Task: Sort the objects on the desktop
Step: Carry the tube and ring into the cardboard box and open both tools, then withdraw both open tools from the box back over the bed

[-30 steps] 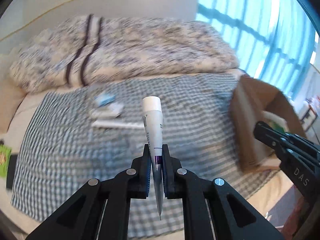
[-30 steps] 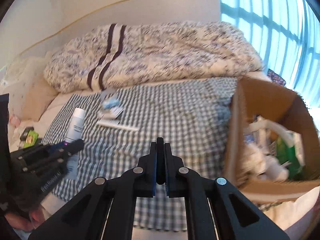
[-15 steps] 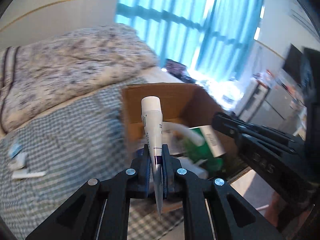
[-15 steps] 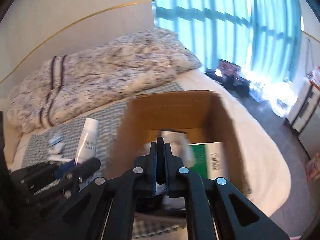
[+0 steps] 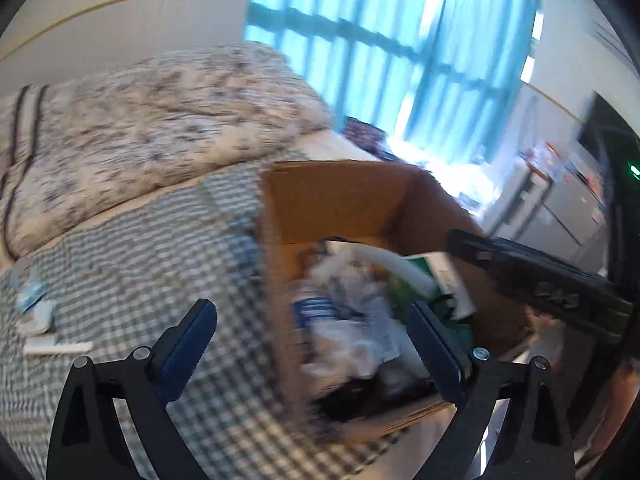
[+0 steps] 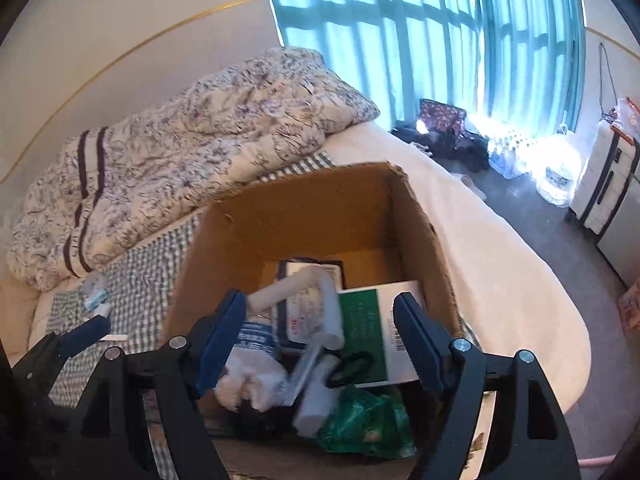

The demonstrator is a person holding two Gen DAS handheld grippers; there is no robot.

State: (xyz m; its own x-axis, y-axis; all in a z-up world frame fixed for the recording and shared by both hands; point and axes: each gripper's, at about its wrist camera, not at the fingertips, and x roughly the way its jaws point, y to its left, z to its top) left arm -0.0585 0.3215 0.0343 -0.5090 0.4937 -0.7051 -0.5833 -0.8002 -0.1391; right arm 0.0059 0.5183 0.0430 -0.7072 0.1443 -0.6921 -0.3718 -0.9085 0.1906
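A brown cardboard box [image 6: 320, 208] stands on the bed at the right end of the checked cloth [image 5: 132, 264]; it also shows in the left wrist view [image 5: 340, 196]. It holds white tubes [image 6: 332, 312], a green and white carton [image 6: 364, 328], a green bag [image 6: 368, 420] and other items. My left gripper [image 5: 316, 336] is open and empty over the box's near left wall. My right gripper [image 6: 320, 332] is open and empty above the box. A white strip [image 5: 56, 347] and small packets [image 5: 34, 300] lie on the cloth at the left.
A rumpled floral duvet [image 6: 180, 148] lies along the wall behind the cloth. Blue curtains [image 6: 420, 36] cover the window at the right. The bed edge drops to the floor at the right, where bags [image 6: 444, 128] and a white cabinet [image 6: 604, 184] stand.
Both grippers have opened. The white tube that the left gripper held is gone from its jaws. Both views have swung from the cloth to the box.
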